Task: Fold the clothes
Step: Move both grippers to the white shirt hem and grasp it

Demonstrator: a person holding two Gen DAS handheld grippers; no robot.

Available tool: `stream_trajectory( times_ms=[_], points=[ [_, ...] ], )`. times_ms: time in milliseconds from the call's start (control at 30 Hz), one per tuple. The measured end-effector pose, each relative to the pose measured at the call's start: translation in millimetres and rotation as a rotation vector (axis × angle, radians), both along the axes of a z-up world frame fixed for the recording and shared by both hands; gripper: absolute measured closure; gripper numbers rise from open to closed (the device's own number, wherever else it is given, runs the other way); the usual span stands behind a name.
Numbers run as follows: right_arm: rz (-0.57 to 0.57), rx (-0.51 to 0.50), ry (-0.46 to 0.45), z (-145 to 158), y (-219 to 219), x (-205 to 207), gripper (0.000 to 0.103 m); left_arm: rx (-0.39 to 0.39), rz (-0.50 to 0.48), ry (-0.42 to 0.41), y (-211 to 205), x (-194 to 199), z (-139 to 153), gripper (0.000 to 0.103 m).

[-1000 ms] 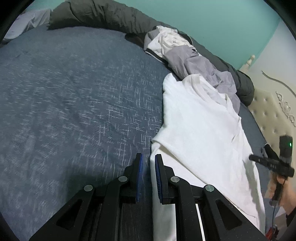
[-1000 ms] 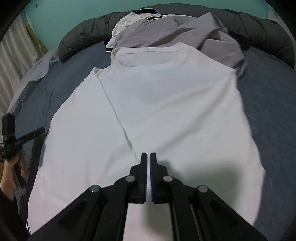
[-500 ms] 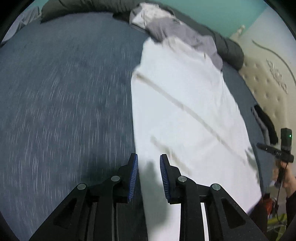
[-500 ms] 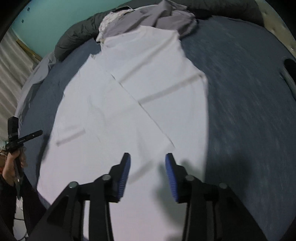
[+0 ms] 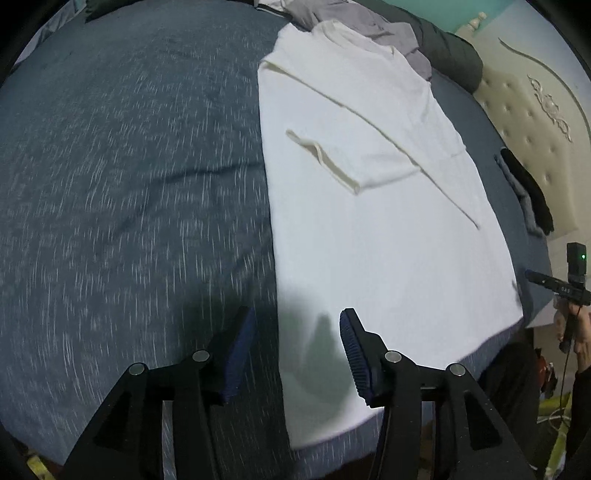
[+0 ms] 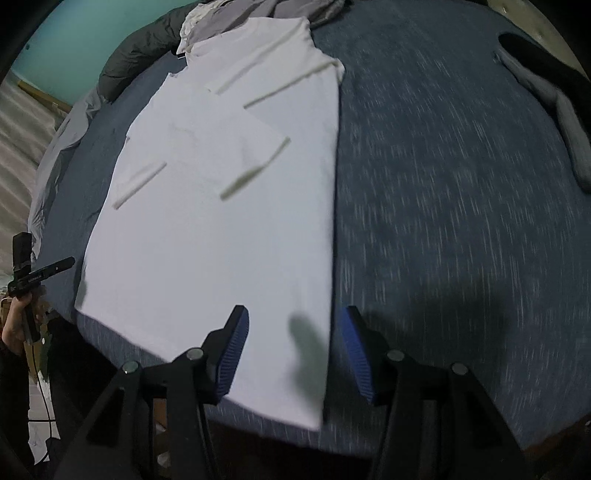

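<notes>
On the blue-grey flecked bedspread, a white T-shirt lies flat, both sides folded inward, sleeves on top. Beyond its collar: crumpled grey clothes, a dark rolled duvet. Left gripper and right gripper hover over the shirt's hem corners, jaws just opened about halfway, gripping nothing.

White T-shirt on a bed covered in dark blue, flecked pale. Grey clothes heaped beyond, against a teal wall. Blue ribbed pads on black tools.
</notes>
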State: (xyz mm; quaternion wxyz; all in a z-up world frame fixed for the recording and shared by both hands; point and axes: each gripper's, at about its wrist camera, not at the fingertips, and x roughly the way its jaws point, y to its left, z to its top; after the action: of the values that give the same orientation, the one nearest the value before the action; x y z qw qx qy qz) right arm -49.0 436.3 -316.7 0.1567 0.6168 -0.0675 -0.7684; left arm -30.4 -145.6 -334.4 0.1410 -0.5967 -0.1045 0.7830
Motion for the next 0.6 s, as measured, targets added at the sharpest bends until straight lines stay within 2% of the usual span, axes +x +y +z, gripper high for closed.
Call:
stream_trajectory(
  times_ms=[100,433,600],
  points=[
    [-0.015,0.009,-0.025,-6,7,11,0.05,-0.002,-0.001,-0.02,1,12,-4,0.047],
    [-0.021,-0.003,-0.08,-25,10,27,0.049,0.02,0.023,-0.103,-1,29,-29,0.047],
    [-0.021,-0.006,-0.094,-32,8,27,0.049,0.057,0.035,-0.127,0,32,-39,0.047]
  ],
)
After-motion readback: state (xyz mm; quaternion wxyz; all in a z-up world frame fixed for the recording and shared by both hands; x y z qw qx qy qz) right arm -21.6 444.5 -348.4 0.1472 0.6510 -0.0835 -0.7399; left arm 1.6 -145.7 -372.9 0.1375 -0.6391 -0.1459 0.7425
